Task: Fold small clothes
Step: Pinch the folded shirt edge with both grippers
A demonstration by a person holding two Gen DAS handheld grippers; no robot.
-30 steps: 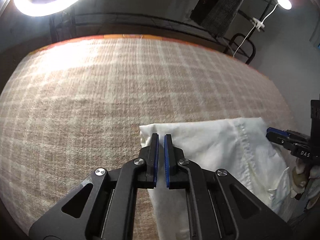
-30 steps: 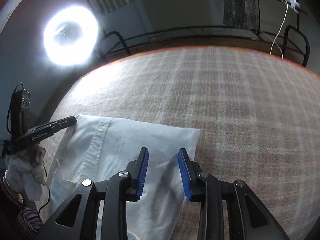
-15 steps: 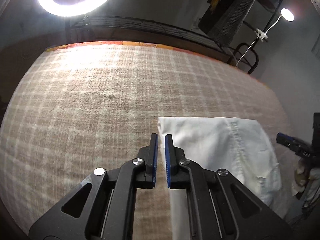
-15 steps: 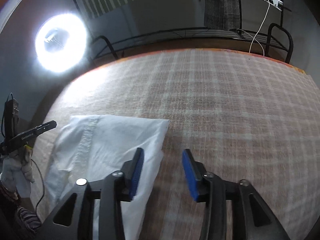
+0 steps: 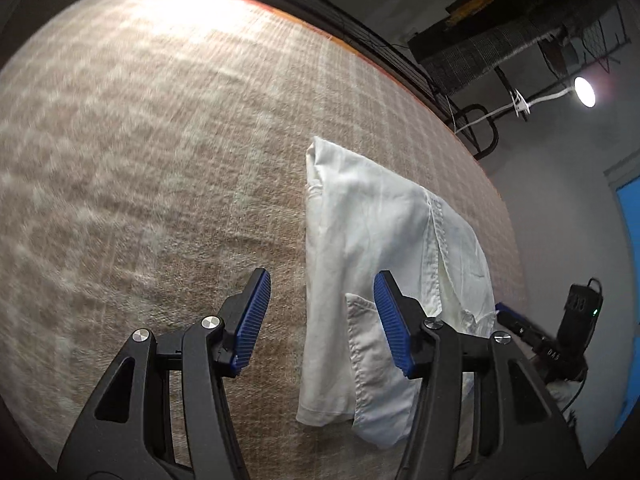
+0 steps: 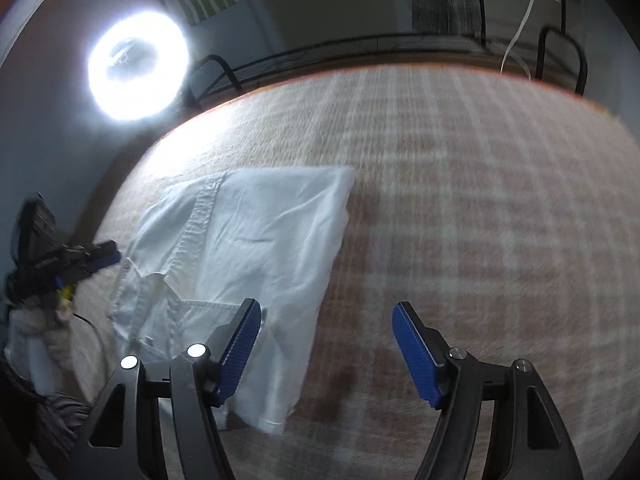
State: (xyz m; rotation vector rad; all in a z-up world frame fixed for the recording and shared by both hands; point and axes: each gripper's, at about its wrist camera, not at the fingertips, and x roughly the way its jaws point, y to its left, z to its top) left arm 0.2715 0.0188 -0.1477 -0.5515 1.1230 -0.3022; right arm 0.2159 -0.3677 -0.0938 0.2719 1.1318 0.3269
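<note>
A white shirt [image 5: 372,240] lies folded into a long panel on the plaid blanket [image 5: 160,140], its button placket running along one side and the collar toward the near end. My left gripper [image 5: 322,320] is open and empty above the shirt's left edge. In the right wrist view the shirt [image 6: 256,240] lies left of centre. My right gripper [image 6: 326,350] is open and empty, its left finger over the shirt's near right edge. Each gripper shows at the edge of the other's view, the right [image 5: 532,332] and the left [image 6: 80,258].
The blanket's orange far edge [image 6: 400,70] meets a black metal rail [image 6: 340,52]. A ring light [image 6: 138,66] glares at the back left and a small lamp [image 5: 584,90] at the back right. A gloved hand [image 6: 28,332] holds the left gripper.
Both grippers have opened wide and pulled back from the shirt. The left one, shut over the shirt's corner a second ago, has let go; the shirt lies flat.
</note>
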